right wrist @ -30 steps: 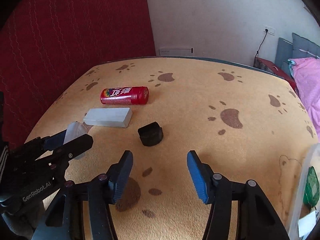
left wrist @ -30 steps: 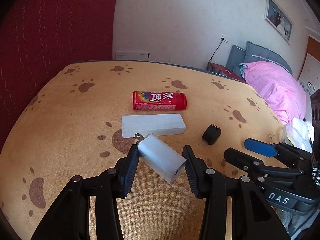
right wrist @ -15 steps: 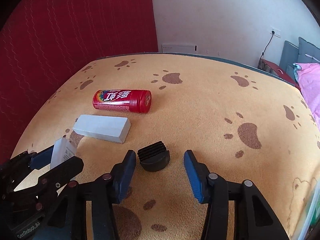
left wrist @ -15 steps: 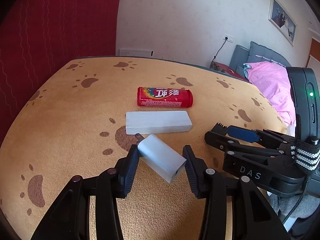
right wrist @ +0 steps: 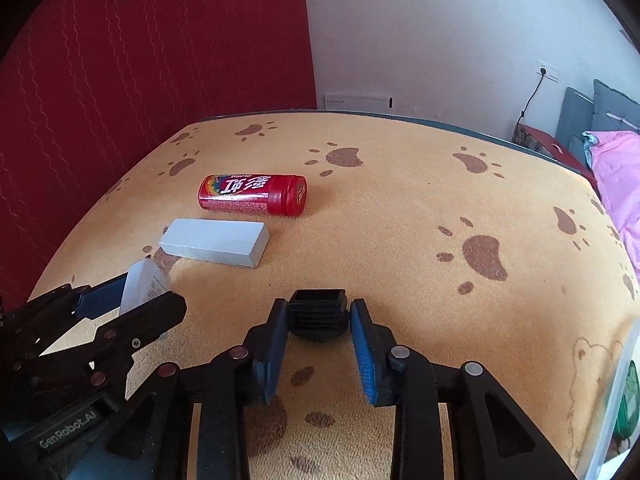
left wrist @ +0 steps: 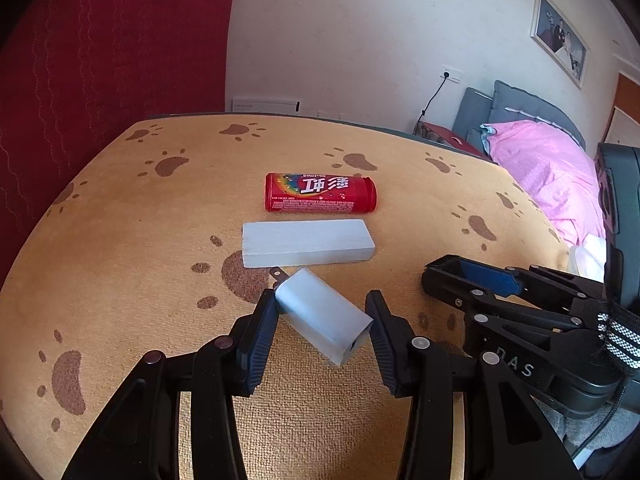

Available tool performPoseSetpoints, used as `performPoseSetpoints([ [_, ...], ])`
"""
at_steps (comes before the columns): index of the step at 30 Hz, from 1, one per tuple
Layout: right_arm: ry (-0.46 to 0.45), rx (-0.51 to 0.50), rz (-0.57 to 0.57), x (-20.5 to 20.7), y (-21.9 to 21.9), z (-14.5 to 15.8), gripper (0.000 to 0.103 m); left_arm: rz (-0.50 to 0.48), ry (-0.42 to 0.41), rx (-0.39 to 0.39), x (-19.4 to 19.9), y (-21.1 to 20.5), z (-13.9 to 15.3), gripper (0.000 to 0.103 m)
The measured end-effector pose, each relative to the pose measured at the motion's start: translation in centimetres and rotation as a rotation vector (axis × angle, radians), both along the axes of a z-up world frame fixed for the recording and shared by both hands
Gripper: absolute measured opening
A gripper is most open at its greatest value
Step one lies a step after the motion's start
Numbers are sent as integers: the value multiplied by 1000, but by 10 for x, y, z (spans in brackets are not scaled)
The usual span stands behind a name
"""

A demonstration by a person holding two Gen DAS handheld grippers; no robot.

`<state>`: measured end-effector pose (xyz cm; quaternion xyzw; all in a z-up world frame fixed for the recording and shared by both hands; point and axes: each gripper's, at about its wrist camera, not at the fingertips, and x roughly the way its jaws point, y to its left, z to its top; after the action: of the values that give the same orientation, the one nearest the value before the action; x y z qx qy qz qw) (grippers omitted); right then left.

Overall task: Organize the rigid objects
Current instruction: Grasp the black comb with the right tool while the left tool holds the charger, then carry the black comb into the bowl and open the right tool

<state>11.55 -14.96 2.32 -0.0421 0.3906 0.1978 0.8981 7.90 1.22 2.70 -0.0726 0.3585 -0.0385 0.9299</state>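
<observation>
My left gripper (left wrist: 322, 314) is shut on a white plug-in charger (left wrist: 320, 314), held tilted just above the cloth with its prongs toward the far left. My right gripper (right wrist: 318, 312) is shut on a black ribbed plastic cap (right wrist: 318, 312) that rests on the cloth. A white rectangular block (left wrist: 306, 242) (right wrist: 216, 242) lies flat past the charger, and a red candy tube (left wrist: 320, 193) (right wrist: 252, 194) lies on its side behind the block. The right gripper (left wrist: 476, 276) shows at the right of the left wrist view, with the cap hidden there.
An orange cloth with brown paw prints (right wrist: 440, 208) covers the table. A red wall panel (right wrist: 140, 80) stands at the left. A bed with pink bedding (left wrist: 548, 168) lies off the right edge. A clear container's edge (right wrist: 622, 392) shows at the near right.
My right gripper moved forward over the black cap and its jaws closed onto it. The left gripper kept still with the charger.
</observation>
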Motion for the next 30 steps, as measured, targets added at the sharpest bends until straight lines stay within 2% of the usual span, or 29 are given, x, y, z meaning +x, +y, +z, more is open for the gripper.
performPoseSetpoints([
  [20,-49,90,-98,-84,-62,23,33,-93,-27,19,-14,-27,5,46],
  [30,-73,117,-276,-114,-125,29,33,-141,-26,28,-21,-42,5,46],
])
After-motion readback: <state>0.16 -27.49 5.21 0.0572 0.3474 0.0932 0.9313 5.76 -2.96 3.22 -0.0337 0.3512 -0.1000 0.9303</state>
